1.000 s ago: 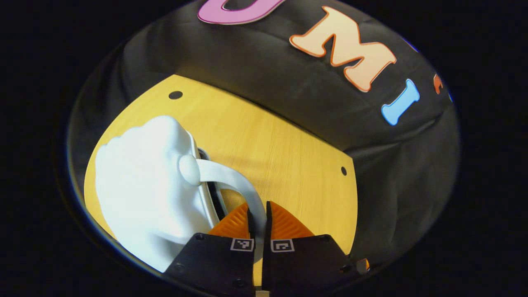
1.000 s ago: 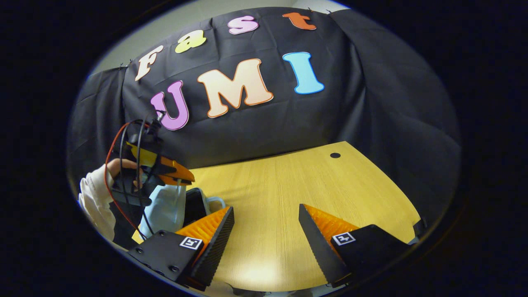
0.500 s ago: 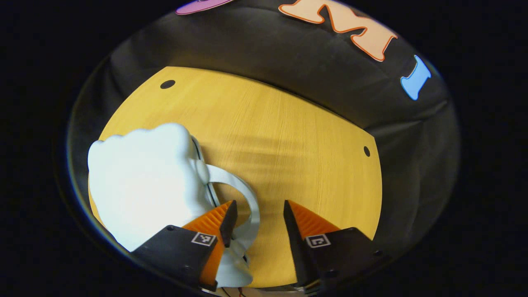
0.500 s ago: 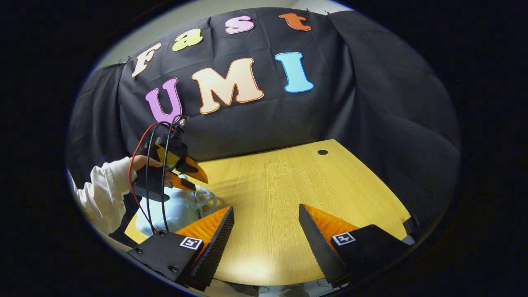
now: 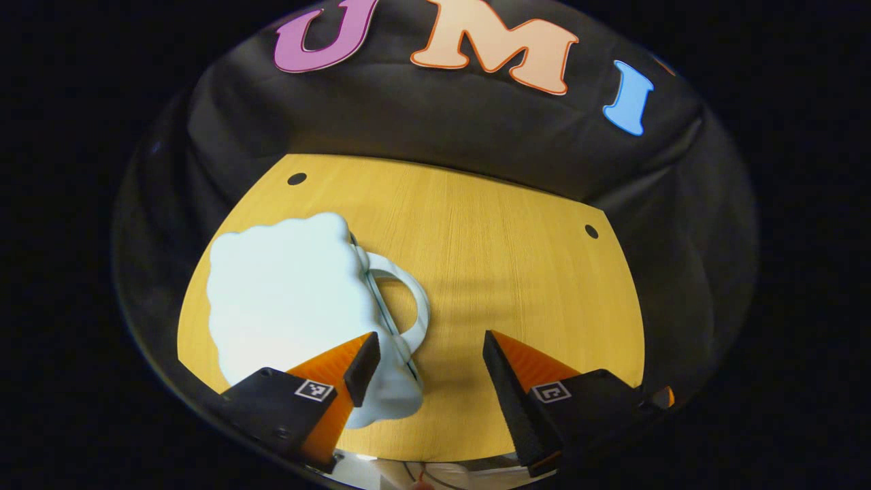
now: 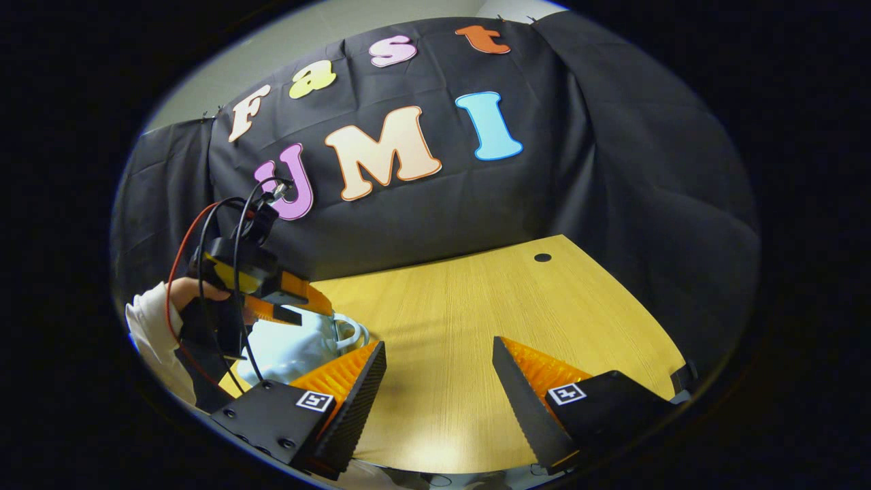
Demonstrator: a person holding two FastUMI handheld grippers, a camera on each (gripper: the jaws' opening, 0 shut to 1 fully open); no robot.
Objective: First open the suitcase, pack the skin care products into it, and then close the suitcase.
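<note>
The pale blue cloud-shaped suitcase [image 5: 289,299] lies flat and closed on the wooden table, its looped handle [image 5: 408,299] pointing toward the table's middle. My left gripper [image 5: 429,354] hovers open above the handle side, nothing between its fingers. In the right gripper view the suitcase [image 6: 292,344] sits at the left under the left gripper [image 6: 296,303], which a hand in a white sleeve [image 6: 153,327] holds. My right gripper [image 6: 439,364] is open over bare table, to the right of the suitcase. No skin care products are in sight.
The wooden table [image 5: 503,265] has small round holes near its far corners [image 5: 297,179] [image 5: 591,231]. Black cloth hangs close behind it and around its sides. Red and black cables [image 6: 204,272] trail from the left gripper.
My left gripper let go of the suitcase handle, opened and drew back upward. The suitcase lid came down and it now lies shut and flat. The right gripper stayed in place.
</note>
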